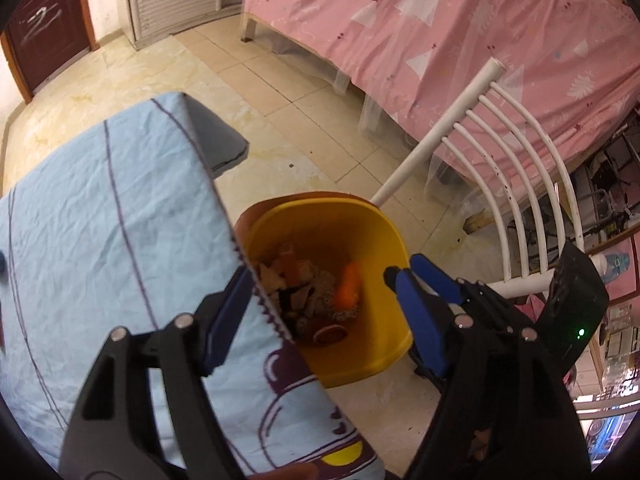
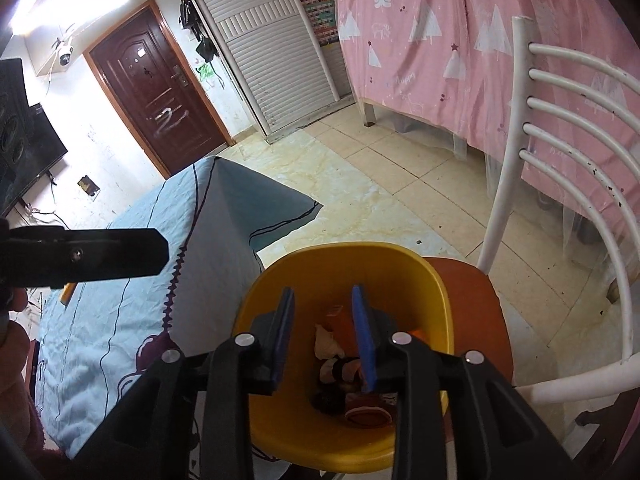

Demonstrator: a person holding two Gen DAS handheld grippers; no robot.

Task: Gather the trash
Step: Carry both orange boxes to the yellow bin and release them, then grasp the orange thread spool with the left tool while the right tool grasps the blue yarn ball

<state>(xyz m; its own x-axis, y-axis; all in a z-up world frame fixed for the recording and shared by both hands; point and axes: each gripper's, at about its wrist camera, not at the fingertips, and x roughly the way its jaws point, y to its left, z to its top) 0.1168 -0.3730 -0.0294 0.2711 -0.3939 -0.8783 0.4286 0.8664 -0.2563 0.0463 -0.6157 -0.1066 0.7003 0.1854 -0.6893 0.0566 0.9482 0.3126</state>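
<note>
A yellow bin (image 1: 372,240) stands on the chair's orange seat (image 2: 472,304), beside the table. Inside lie crumpled paper scraps (image 1: 304,284), an orange piece (image 1: 348,286) and a round brownish lid (image 2: 368,416). My left gripper (image 1: 318,276) hangs over the bin, open wide, one blue finger (image 1: 228,316) above the cloth edge and the other (image 1: 424,312) past the bin's right wall; nothing is between them. My right gripper (image 2: 323,292) points down into the bin (image 2: 344,254), its blue pads (image 2: 364,328) a little apart and holding nothing.
The table carries a light blue cloth (image 1: 100,220) with a small orange-yellow thing (image 2: 67,292) on it. A white chair back (image 2: 560,128) rises on the right. A pink bed curtain (image 1: 440,20), tiled floor (image 2: 380,184) and dark door (image 2: 160,92) lie beyond.
</note>
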